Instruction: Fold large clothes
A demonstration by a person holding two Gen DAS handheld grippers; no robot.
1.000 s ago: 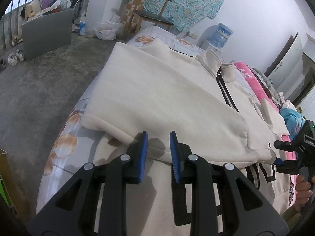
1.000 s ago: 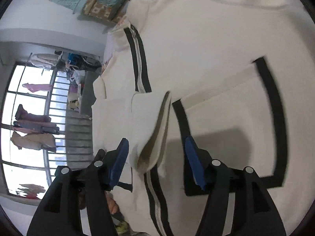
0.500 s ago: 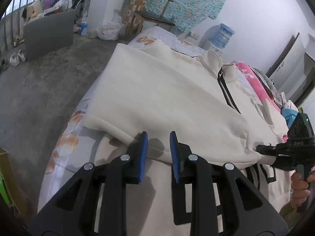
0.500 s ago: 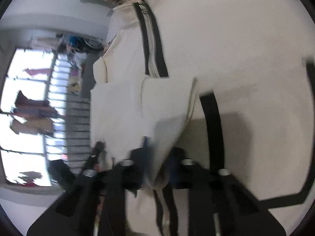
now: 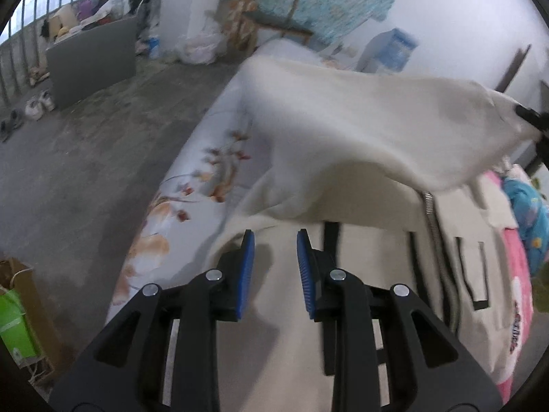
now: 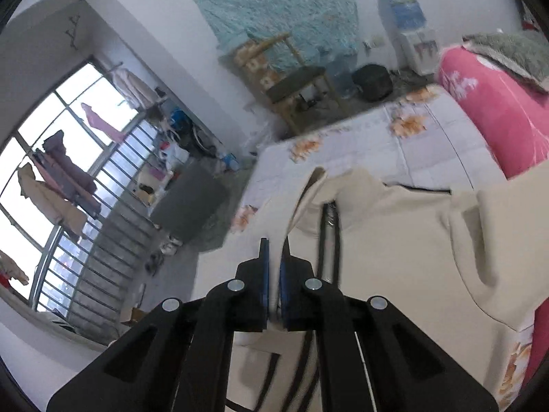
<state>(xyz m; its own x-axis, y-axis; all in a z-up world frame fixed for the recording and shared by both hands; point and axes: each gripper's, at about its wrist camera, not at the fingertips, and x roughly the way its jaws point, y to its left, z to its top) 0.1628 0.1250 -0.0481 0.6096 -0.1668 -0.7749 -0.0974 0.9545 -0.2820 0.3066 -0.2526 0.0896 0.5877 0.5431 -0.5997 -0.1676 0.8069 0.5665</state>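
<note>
Slippage is the risk: right gripper point(image 6: 273, 264) pinches only the cuff of the cream jacket's point(image 5: 343, 326) sleeve point(image 5: 360, 123), lifted toward two o'clock over the bed point(image 5: 206, 158). Left gripper point(image 5: 274, 257) hovers narrow, empty.

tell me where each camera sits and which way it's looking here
Left wrist: on the left gripper, aimed down across the bed at the cream jacket; its own jaws stand apart with nothing between, the right gripper's tip at the far right edge.
Right wrist: on the right gripper, facing the window and chair; its jaws pinch the sleeve.
Shared: jacket, bed, chair, water dispenser.
</note>
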